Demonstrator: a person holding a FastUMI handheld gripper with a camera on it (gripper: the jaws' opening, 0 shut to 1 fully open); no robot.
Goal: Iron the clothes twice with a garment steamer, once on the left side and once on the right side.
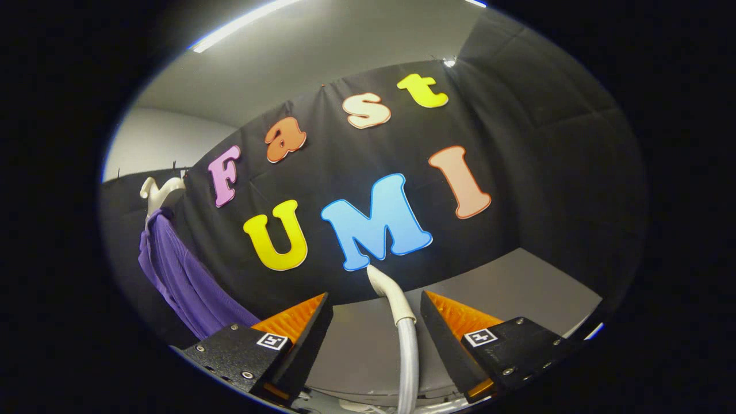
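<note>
A purple garment [184, 276] hangs on a white hanger [158, 192] against the black booth wall, off to the left of my fingers and beyond them. The garment steamer's white handle and grey hose [402, 328] rise between my fingers, nearer the right one, with its tip pointing up toward the wall. My gripper [375, 294] is open, and its fingers stand wide apart on either side of the hose with gaps showing on both sides.
A grey tabletop [517, 282] stretches ahead of the fingers to the black cloth wall [546, 172]. A pale wall and a ceiling with a light strip [241, 23] lie above the cloth.
</note>
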